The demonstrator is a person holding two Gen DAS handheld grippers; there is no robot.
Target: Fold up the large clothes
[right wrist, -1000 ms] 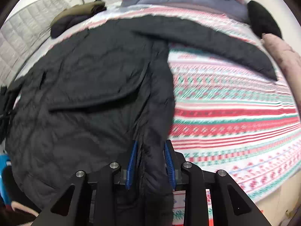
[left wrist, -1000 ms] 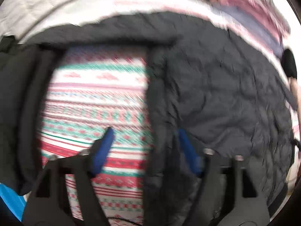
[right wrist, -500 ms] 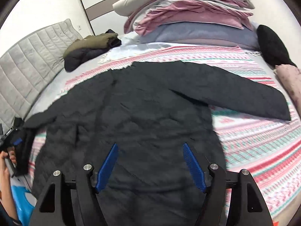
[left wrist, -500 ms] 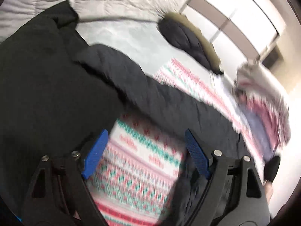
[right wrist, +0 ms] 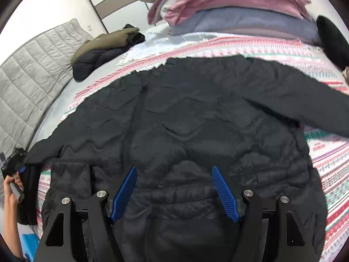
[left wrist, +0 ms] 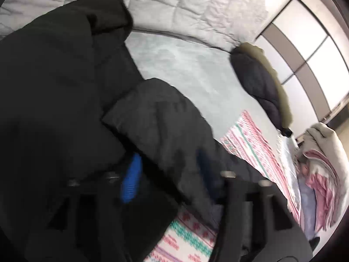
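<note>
the black quilted jacket (right wrist: 196,126) lies spread flat across the bed (right wrist: 327,174), front up with its zip running down the middle, so that its sleeves can be brought in one at a time. the right sleeve (right wrist: 305,100) stretches out over the patterned blanket (right wrist: 331,161) towards the bed's far side. the left sleeve (left wrist: 165,118) reaches the near edge, and its cuff end sits between the pads of the left gripper (left wrist: 168,174). that gripper's jaws have just been closing, with the sleeve between them, but the left wrist view is smeared by motion and i cannot tell whether the pads press on the cloth yet. in the right wrist view a hand (right wrist: 12,187) holds that gripper's handle at the bed's corner, right by the cuff.

the right gripper (right wrist: 174,187) hovers over the jacket's lower body with its jaws wide apart and nothing between them, having just opened; it seems to have let the hem lie so the coat stays flat.

the jacket is puffy and stitched in wavy channels, soft and slippery-looking, likely to slump when lifted. the blanket is a knit-look weave in red, green and white bands. a grey padded headboard (right wrist: 28,69), a folded olive and navy coat (right wrist: 104,45) and a stack of pink and blue bedding (right wrist: 229,11) sit beyond.
</note>
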